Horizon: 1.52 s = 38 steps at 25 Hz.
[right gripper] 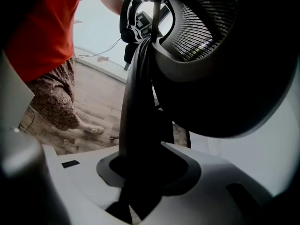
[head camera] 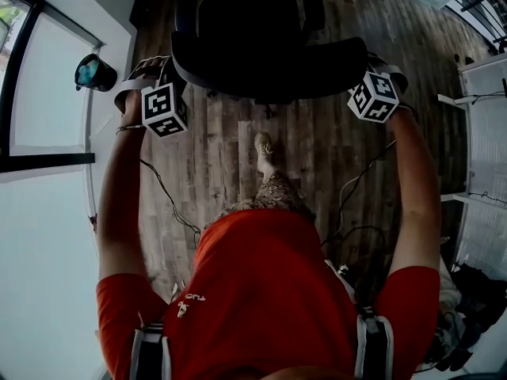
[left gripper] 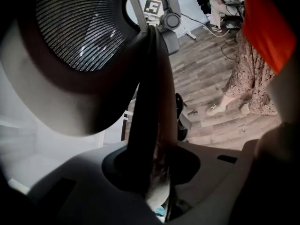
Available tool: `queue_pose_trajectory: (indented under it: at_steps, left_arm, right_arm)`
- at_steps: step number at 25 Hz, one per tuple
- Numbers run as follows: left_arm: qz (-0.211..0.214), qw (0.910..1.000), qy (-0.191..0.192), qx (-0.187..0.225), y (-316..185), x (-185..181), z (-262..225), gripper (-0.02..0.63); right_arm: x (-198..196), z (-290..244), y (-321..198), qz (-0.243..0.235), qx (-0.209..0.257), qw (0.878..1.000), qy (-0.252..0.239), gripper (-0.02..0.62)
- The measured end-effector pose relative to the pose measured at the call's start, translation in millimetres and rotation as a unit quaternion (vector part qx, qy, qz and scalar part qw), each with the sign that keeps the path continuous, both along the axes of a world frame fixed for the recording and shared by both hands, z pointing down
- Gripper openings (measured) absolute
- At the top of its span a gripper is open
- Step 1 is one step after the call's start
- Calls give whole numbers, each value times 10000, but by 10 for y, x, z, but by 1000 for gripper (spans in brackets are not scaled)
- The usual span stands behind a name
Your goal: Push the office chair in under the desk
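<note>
office chair (head camera: 261,54): 1 | grippers (head camera: 158,74) (head camera: 379,66): 2 | person (head camera: 261,291): 1

I'm standing in what's looking like an office. A black mesh-backed office chair (head camera: 269,54) is sitting on a wood-plank floor (head camera: 317,149), cables (head camera: 162,196) are trailing across the boards, white desks (head camera: 482,68) are lining the right side, and a big dark-framed window (head camera: 51,93) is glowing on my left.

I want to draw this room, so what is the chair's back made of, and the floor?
The chair back looks like black woven mesh: a fine grid of threads shows, catching light. Its frame seems smooth dark plastic, slightly shiny. The floor looks like brown wood planks, with grain and seams; it may be laminate.
</note>
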State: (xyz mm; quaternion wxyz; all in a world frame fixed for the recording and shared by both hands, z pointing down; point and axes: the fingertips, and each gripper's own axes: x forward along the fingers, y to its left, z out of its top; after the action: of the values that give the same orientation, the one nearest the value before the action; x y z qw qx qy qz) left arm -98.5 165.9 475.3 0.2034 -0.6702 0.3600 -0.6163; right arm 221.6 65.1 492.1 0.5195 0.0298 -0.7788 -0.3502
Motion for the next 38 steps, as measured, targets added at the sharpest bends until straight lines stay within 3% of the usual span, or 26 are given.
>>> queue_pose_trajectory:
  at_steps: [12, 21, 25, 38]
  left_arm:
    - [-41, 10000, -26, 57, -1264, -337, -91, 97]
    - [-285, 9995, -78, -79, -2244, -1099, -27, 98]
    - [-320, 9994, -101, -80, -2648, -1271, -39, 98]
    - [-194, 9998, -23, 51, -3554, -1787, -64, 104]
  right_arm:
    - [-408, -29, -1409, -83, -120, 9999, 39, 147]
    - [-1134, -14, -2285, -230, -230, 9995, 32, 138]
    - [-1290, -4, -2695, -189, -299, 9993, 90, 133]
    - [-1818, -22, -3534, -119, -305, 9994, 85, 133]
